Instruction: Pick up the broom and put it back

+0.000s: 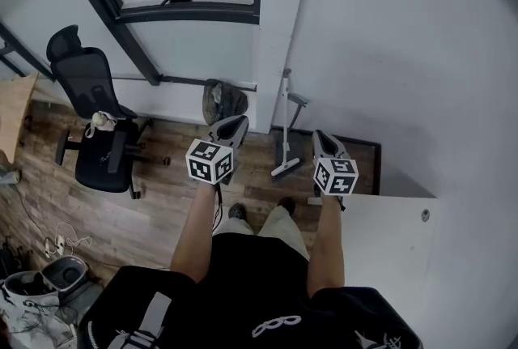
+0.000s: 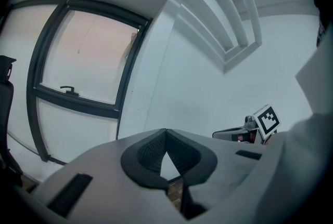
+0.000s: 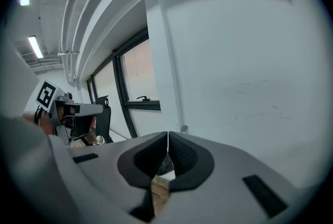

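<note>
Wood floor (image 1: 170, 202) meets a white wall (image 1: 405, 56) across the top of the head view. At the upper left a black chair (image 1: 97, 137) stands on the floor under a dark window frame (image 1: 186, 13). In the lower left corner sits a grey bin (image 1: 66, 270) with some cables beside it. Near the top middle a dark round thing (image 1: 222, 102) lies at the foot of the wall; I cannot tell what it is.

The left hand-held gripper (image 1: 233, 125) is held out just left of the middle. Its jaws are pressed together at the tips, with nothing between them.

The broom (image 1: 286, 125) stands upright against the wall, just right of the middle of the frame. Its pale head rests on the floor. It shows between the two hand-held grippers and a little above them. Neither one touches it.

The right hand-held gripper (image 1: 323, 136) is held out just right of the broom. Its jaws are pressed together too, and they are empty.

At the lower right is the white desk (image 1: 388, 242), close to the person's right arm.
</note>
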{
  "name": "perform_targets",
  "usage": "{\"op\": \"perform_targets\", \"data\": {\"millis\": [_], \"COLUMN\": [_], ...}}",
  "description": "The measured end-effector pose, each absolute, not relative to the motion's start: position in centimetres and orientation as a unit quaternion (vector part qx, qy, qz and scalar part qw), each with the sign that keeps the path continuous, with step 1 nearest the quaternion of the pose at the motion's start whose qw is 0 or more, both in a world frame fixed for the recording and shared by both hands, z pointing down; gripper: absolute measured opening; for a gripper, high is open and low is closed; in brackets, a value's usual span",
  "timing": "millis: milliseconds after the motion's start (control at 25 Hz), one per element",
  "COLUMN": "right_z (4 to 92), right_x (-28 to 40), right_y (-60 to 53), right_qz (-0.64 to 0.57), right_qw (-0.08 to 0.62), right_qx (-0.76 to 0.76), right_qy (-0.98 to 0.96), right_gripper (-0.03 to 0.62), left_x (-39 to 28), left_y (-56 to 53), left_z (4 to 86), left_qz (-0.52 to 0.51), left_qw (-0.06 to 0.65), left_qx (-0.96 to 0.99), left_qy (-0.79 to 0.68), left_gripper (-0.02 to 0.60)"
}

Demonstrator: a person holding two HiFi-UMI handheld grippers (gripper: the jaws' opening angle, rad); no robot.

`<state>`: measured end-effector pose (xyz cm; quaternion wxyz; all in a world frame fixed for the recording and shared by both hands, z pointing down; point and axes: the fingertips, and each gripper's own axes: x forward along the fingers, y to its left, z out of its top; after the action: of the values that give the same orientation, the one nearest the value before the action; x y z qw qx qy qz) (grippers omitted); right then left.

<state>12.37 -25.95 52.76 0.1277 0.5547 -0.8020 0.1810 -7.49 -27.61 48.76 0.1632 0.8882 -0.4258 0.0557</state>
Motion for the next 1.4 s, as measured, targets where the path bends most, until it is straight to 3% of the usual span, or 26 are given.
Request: {"op": "perform_targets", "data": {"millis": [800, 1400], "right_z": [53.2, 54.3], "right_x": [17.8, 17.3], "right_y": [-33.4, -35.3], "right_qz": [0.205, 0.214], "right_qw": [0.103, 0.110], "right_qx": [0.505, 0.491], "right_qy": [-0.832, -0.837], "right_gripper": [0.026, 0.025], "left_x": [0.0, 0.3], "left_y": [-33.2, -34.1], "left_z": [49.1, 50.0], "left_qz": [0.061, 0.067], "left_qw": [0.165, 0.170], "left_qx": [0.872, 0.868], "left_qy": [-0.457, -0.461], "left_gripper": [0.019, 0.018]}}
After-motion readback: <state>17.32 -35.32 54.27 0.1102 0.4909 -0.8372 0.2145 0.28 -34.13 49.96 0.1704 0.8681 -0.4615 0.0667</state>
